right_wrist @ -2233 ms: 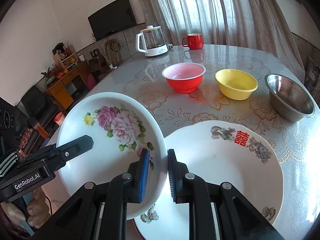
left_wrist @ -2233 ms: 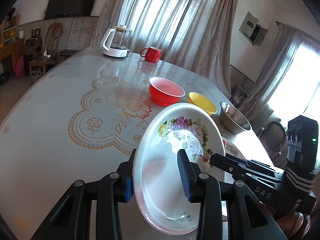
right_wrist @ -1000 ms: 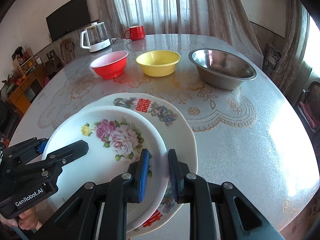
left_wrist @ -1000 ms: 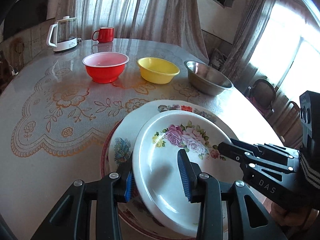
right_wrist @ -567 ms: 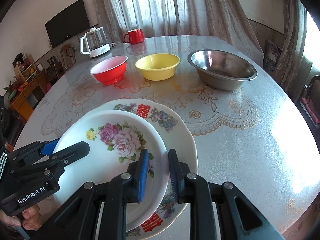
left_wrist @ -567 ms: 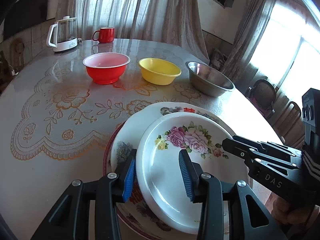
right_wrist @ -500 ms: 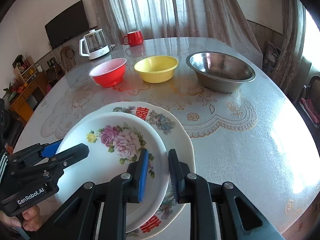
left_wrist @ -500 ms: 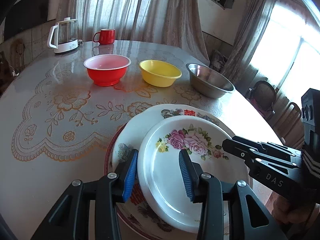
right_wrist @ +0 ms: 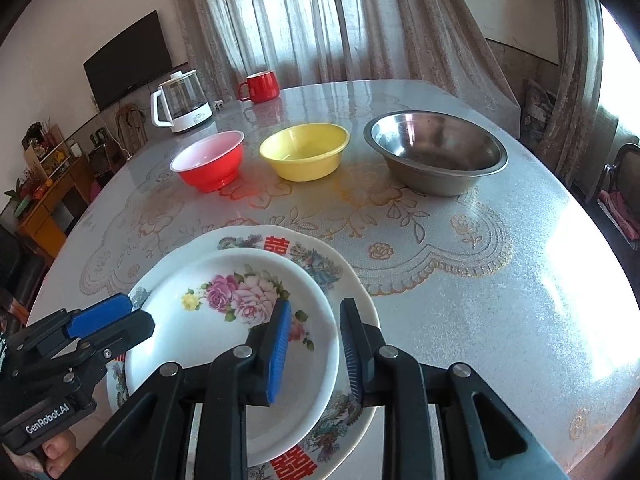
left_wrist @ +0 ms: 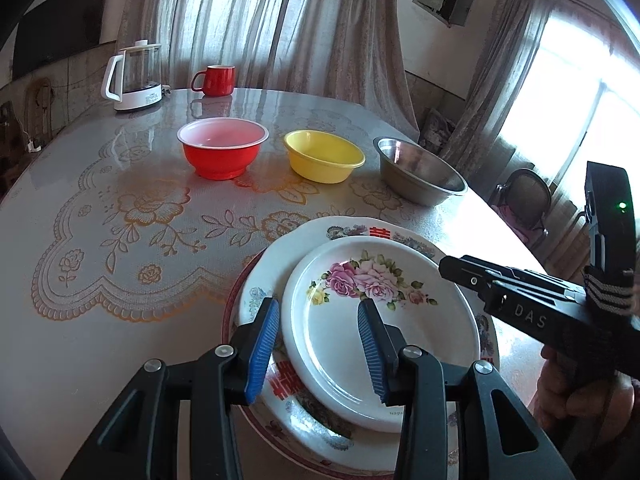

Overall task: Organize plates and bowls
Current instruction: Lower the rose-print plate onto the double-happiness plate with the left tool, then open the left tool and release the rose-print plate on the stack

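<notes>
Astride rose plate [left_wrist: 372,320]: both tools [left_wrist: 318,348] [right_wrist: 314,350] parted.

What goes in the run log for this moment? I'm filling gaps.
rose plate on plate stack | left tongs open | right tongs open | bowls unstacked

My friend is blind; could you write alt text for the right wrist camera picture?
The rose plate lies on a larger plate, both grippers' fingers open astride its rim. Beyond, on a patterned table, stand a red bowl, yellow bowl and steel bowl.

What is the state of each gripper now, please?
Left gripper: open, straddling the rose plate rim.
Right gripper: open, straddling the same plate's rim.
</notes>
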Available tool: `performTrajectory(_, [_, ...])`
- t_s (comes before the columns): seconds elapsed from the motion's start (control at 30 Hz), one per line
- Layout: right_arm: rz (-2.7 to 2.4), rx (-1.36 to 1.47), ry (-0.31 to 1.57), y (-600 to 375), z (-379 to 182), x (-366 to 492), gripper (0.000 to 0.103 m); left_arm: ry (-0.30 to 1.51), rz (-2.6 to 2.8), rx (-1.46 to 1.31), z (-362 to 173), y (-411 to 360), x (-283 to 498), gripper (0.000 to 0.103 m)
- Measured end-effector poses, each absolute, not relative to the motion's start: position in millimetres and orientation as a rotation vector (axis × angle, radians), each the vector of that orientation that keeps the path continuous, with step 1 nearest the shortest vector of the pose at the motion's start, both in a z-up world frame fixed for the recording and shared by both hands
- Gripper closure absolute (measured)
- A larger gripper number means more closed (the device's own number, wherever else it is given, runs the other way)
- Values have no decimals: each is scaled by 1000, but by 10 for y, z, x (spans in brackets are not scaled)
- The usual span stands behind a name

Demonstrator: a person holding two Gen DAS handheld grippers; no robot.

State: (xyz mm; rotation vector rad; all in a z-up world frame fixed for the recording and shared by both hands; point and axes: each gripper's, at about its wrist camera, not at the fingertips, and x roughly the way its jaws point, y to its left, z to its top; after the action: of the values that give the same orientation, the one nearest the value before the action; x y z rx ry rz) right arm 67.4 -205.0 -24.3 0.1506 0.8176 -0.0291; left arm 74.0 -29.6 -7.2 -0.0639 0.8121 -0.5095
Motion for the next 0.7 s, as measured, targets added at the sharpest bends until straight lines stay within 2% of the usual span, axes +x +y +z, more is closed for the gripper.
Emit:
performTrajectory(0.1, [-68,156,812,-2142,-256,782,73,818,-475,-78,-92,-218,754,60])
performTrajectory(0.3, [-77,219,854,-2274,-328,978,73,815,-433,-86,-93,-92,744,55])
performTrajectory(0.5, [-25,225,863,-2201,-330,981,68,826,-413,-70,-148,-86,723,55])
performTrajectory(0.7, [1,210,872,-2111,-339,962,68,833,-416,-58,-182,-105,696,56])
